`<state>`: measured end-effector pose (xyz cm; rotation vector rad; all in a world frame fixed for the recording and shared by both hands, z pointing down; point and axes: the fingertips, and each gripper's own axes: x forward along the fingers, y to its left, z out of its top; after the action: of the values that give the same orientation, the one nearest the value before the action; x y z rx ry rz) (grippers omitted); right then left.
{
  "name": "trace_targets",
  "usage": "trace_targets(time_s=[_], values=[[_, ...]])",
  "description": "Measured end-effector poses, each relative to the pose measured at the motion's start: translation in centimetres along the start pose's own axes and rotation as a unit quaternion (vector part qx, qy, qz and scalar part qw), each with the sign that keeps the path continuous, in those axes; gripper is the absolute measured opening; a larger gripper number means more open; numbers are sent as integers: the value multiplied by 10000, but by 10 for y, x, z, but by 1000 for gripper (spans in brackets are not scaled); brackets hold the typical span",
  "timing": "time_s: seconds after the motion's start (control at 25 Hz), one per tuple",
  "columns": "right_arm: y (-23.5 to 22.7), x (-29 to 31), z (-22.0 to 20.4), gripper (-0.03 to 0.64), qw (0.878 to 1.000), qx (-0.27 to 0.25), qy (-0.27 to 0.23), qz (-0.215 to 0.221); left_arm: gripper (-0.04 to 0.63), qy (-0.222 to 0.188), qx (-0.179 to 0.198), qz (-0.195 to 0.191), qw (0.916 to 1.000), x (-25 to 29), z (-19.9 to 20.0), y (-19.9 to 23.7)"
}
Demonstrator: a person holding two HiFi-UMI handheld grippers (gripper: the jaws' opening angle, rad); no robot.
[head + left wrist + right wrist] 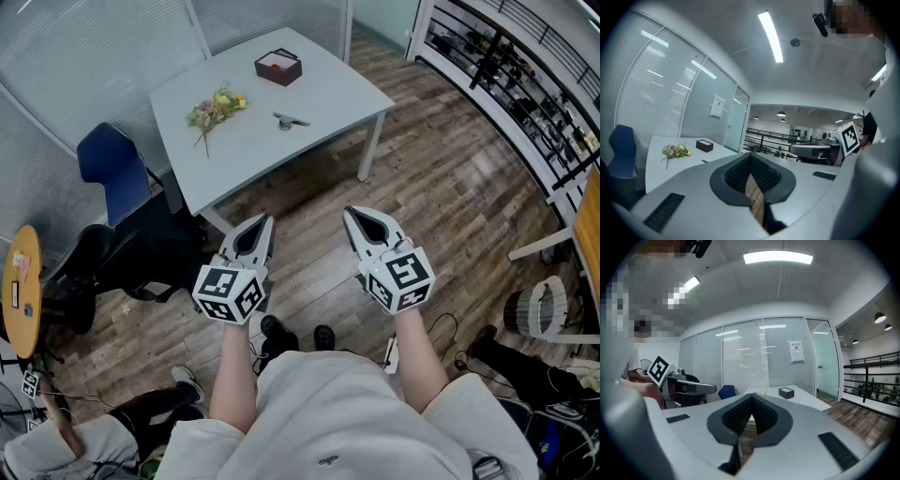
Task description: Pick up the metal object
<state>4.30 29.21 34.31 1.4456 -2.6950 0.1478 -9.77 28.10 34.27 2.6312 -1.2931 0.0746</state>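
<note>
While the left gripper (265, 221) and right gripper (351, 215) are hanging over the wooden floor (450, 187), both with jaws pressed together on nothing, the metal object (290, 120) is lying well ahead on the white counter (328, 89), right of a flower bunch (216, 108), with a dark box (278, 67) sitting beyond it and a blue chair (111, 167) standing at the counter's left

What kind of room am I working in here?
Probably an office or lab meeting area: glass partitions with blinds, a white table and a blue chair on a wood-look floor.
</note>
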Motion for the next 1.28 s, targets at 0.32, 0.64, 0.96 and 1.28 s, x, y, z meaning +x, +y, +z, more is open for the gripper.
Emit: trace_targets(time_s=[0.32, 0.64, 0.96, 1.28], values=[[-7, -11, -1, 3, 9998, -171, 9, 47, 18, 3, 82, -39, 10000, 11, 2, -17], [-17, -15, -10, 6, 9999, 108, 39, 23, 18, 45, 212, 79, 9997, 12, -2, -28], [-12, -10, -18, 6, 9999, 77, 121, 55, 20, 106, 184, 74, 9997, 11, -9, -24], [-18, 18, -18, 9, 9997, 43, 255, 39, 20, 138, 243, 24, 9996, 30, -5, -1]])
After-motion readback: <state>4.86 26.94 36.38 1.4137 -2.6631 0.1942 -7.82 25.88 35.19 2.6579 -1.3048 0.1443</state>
